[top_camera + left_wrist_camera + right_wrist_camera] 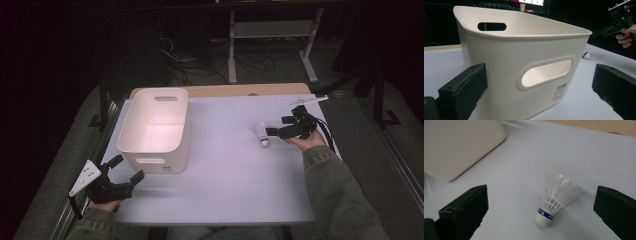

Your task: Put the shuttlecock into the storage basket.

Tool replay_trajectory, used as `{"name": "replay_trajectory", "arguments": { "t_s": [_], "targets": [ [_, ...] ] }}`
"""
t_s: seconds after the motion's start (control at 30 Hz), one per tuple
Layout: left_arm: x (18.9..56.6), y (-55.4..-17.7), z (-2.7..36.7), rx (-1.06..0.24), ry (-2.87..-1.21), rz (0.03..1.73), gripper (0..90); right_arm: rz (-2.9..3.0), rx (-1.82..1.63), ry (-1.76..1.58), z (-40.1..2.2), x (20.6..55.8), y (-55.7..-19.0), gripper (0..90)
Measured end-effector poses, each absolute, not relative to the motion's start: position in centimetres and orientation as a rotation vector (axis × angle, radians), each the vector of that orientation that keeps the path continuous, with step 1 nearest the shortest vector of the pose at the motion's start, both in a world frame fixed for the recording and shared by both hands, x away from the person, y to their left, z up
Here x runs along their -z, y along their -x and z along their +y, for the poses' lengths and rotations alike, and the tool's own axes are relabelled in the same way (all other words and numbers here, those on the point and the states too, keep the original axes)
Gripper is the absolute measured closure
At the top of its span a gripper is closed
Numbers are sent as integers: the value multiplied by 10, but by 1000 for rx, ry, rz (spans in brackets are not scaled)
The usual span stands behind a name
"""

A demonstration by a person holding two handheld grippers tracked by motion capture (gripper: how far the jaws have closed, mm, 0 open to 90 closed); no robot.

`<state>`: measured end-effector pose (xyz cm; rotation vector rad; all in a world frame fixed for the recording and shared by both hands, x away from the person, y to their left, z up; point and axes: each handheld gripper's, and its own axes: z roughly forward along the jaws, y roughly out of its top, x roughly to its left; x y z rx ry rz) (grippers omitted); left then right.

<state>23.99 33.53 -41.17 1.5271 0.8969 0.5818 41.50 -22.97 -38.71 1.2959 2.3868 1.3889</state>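
Note:
A white shuttlecock lies tilted on the white table, cork toward me, right of centre. My right gripper hovers just to its right, jaws open and pointing left at it. In the right gripper view the shuttlecock rests between the spread jaws of that gripper, untouched. A white plastic bin with handle slots stands at the left. My left gripper is open at the front left, just short of the bin's near wall. The left gripper view also catches the shuttlecock's cork and the right gripper beyond.
A wooden strip runs along the table's far edge. Behind it, a white metal frame and cables sit on the dark floor. Bare tabletop stretches between the bin and the shuttlecock.

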Motion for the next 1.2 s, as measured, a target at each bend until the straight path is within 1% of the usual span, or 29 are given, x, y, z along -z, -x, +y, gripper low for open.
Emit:
{"name": "replay_trajectory", "arguments": {
  "t_s": [0.63, 1.2],
  "targets": [
    [412, -240, 335, -580, -1528, 894, 0, 2464, -1329, -1379, -226, 409, -431, 0],
    [412, -240, 335, -577, -1524, 898, 0, 2484, -1147, -1507, -218, 423, -438, 0]
  ]
}}
